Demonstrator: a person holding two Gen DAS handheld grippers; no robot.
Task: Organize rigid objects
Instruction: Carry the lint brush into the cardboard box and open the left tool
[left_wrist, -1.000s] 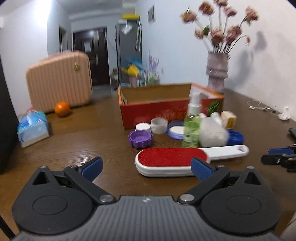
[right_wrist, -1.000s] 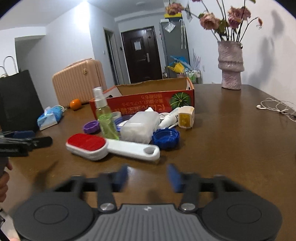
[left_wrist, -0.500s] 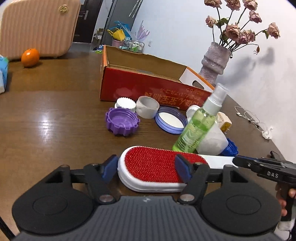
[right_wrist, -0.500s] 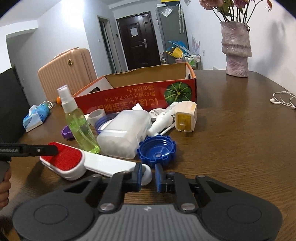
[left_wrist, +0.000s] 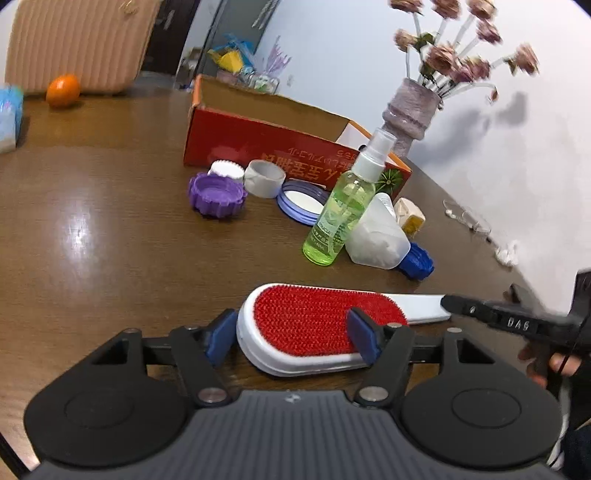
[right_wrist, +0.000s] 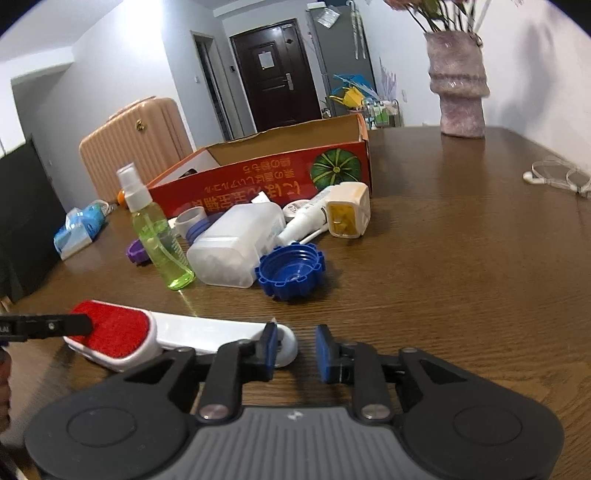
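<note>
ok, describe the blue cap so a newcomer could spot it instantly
Start at the red cardboard box on the wooden table. In front of it, beside the frosted white container, lies the blue cap. It is the only royal-blue piece, notched like a gear, open side up.

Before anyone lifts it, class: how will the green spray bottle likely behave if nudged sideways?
The green spray bottle stands tall on a narrow base, so it probably tips easily. Being round, it may roll once down. It looks partly filled, so likely light; the white box beside it might stop it.

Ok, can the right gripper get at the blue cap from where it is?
Probably yes: the right gripper is open, and bare table lies between it and the blue cap; the brush handle sits just left of that path.
</note>
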